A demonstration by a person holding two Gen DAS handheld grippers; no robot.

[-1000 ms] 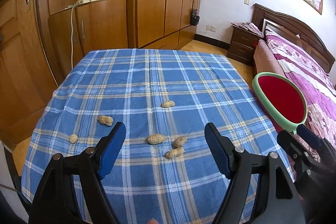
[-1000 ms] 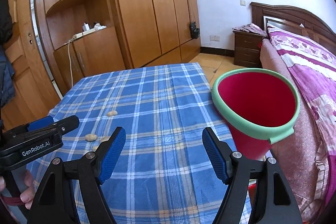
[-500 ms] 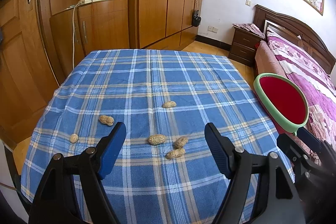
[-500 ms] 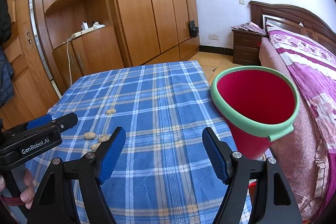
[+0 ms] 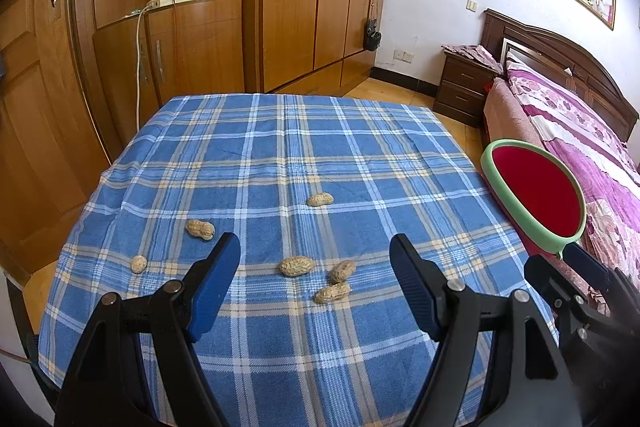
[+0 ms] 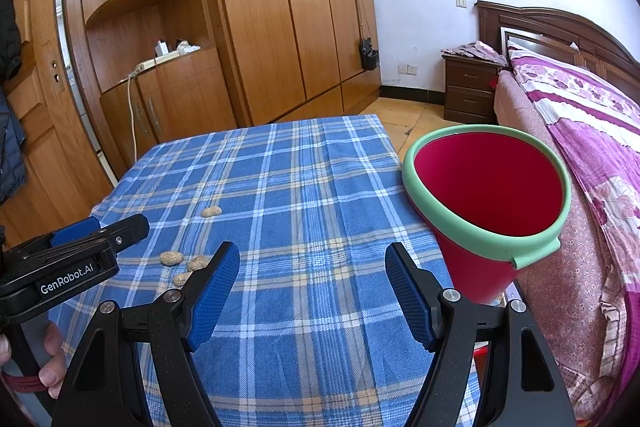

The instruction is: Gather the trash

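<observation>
Counted six peanuts (image 5: pixel 296 265) uncollected toward near edge of tabletop (image 5: pixel 280 147), red bin (image 6: pixel 486 203) off right edge apparently empty; left gripper (image 5: pixel 315 271) and right gripper (image 6: pixel 312 281) both spread apart, holding nothing.

You have six peanuts on the table (image 5: pixel 256 155). Three cluster just ahead of your left tool (image 5: pixel 315 259), between its fingers: one (image 5: pixel 296 265), a second (image 5: pixel 342 270) and a third (image 5: pixel 331 293). One peanut (image 5: pixel 319 199) lies farther ahead of that tool, and two sit off to its left: one (image 5: pixel 199 229) and a small one (image 5: pixel 139 263). One red bucket (image 6: pixel 486 195) with a green rim stands ahead and right of your right tool (image 6: pixel 312 273). That makes two tools.
</observation>
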